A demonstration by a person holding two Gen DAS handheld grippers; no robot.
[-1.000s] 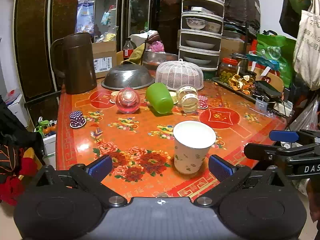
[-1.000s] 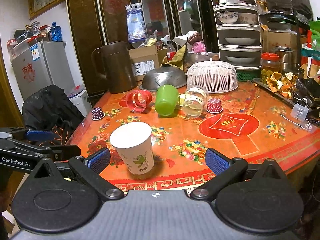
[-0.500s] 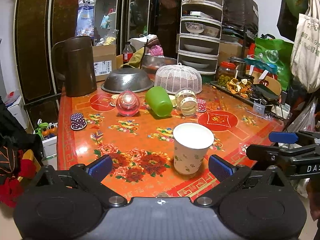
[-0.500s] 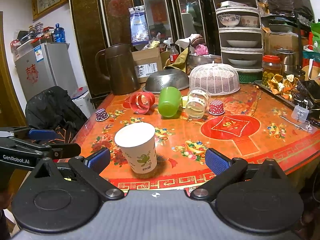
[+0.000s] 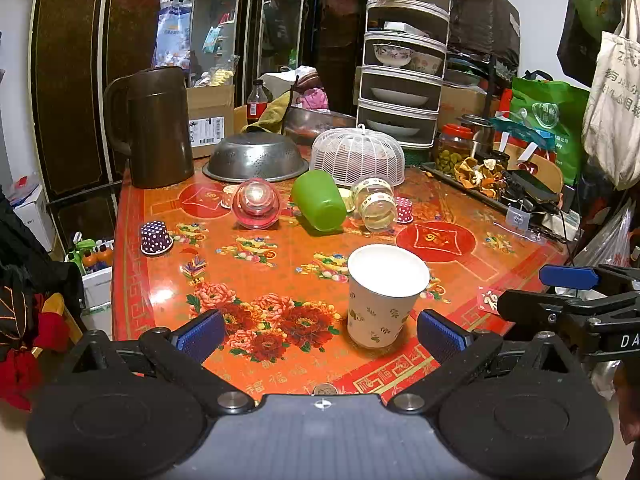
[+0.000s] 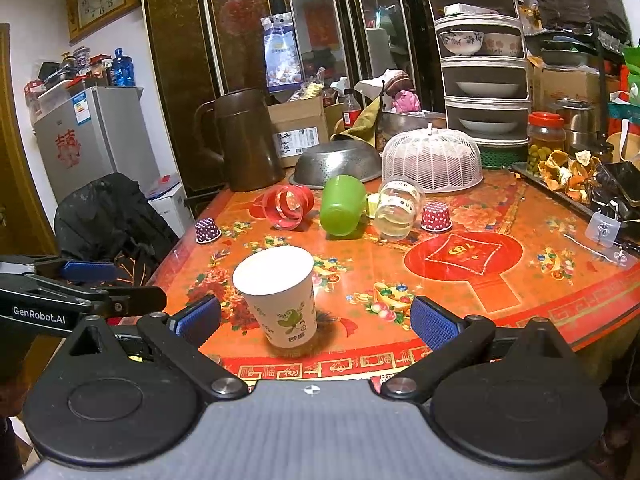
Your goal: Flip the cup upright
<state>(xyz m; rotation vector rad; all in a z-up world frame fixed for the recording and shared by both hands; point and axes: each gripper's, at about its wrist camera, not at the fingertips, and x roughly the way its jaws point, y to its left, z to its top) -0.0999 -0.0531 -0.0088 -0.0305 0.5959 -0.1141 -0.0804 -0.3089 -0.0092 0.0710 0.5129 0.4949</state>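
Though cluttered, floral table, upright cup.

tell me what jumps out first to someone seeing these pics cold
The white paper cup stands upright near the front edge of the bright red floral table, between the open left gripper and open right gripper. Behind it, a green cup, a pink cup and a clear jar lie on their sides.
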